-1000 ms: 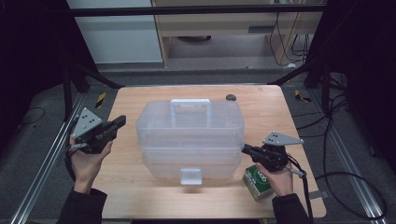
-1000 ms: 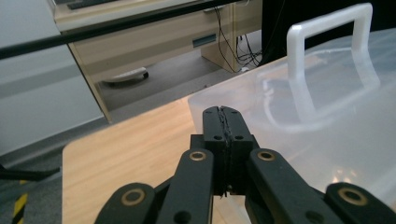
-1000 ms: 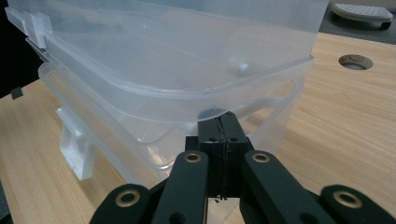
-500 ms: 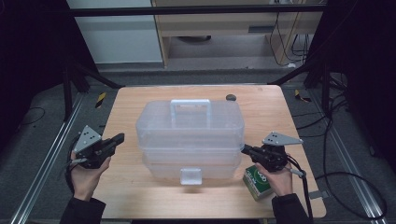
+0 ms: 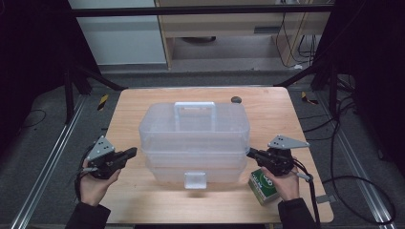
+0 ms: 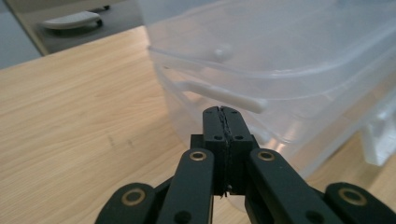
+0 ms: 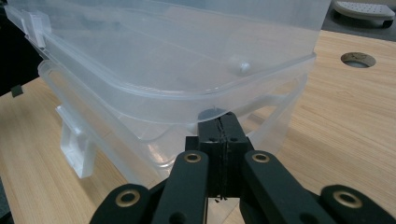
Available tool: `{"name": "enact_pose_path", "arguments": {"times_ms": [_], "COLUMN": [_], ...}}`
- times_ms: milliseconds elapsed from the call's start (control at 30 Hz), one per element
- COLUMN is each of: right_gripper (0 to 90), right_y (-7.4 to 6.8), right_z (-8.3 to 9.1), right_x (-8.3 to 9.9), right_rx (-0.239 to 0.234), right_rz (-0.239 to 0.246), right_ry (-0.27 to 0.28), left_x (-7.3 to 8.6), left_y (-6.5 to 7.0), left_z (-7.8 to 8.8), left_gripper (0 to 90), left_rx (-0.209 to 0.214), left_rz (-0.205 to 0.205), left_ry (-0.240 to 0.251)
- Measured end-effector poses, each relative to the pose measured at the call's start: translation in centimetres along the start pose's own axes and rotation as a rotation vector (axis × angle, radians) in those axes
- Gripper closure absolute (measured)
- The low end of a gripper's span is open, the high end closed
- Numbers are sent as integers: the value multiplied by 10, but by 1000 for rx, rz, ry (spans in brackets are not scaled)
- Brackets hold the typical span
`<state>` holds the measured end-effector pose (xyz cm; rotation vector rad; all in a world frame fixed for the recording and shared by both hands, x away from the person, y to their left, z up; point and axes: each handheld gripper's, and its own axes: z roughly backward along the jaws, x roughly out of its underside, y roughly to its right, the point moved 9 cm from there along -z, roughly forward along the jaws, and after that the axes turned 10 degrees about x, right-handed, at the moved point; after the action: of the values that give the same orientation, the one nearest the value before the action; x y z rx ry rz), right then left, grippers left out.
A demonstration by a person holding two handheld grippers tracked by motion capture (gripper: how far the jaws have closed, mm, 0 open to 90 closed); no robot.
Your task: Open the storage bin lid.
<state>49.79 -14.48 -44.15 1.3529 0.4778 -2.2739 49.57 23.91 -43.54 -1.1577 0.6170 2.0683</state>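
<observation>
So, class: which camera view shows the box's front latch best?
The high view: the latch faces the camera, whole, centred on the box front. The right gripper view shows it side-on at the left; the left gripper view catches it at the right edge.

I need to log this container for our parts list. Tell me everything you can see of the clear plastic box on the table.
The clear plastic box is a translucent, frosted-looking tiered case, stacked in layers with overhanging rims. A flat carry handle lies on its lid, and a white latch hangs at the front edge, seemingly undone. It sits upright and level at the middle of the wooden table, lid down. Its contents cannot be made out. The shut left gripper and right gripper point at its two ends; contact is unclear.
</observation>
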Motion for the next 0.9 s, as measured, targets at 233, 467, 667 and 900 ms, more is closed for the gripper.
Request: {"name": "enact_pose_path", "arguments": {"times_ms": [233, 467, 667, 900], "right_gripper": [900, 900, 900, 900], "right_y": [0, 0, 2, 3], "right_z": [0, 0, 1, 2], "right_x": [0, -3, -11, -22], "right_rx": [3, 3, 7, 6], "right_rz": [0, -4, -6, -7], "right_ry": [1, 12, 26, 48], "left_x": [-4, -8, -17, -29], "left_y": [13, 13, 12, 9], "left_z": [-7, -8, -7, -8], "left_gripper": [895, 896, 896, 895], "left_rx": [58, 43, 34, 29], "left_rz": [-2, -9, -8, -13], "left_ry": [15, 39, 74, 96]}}
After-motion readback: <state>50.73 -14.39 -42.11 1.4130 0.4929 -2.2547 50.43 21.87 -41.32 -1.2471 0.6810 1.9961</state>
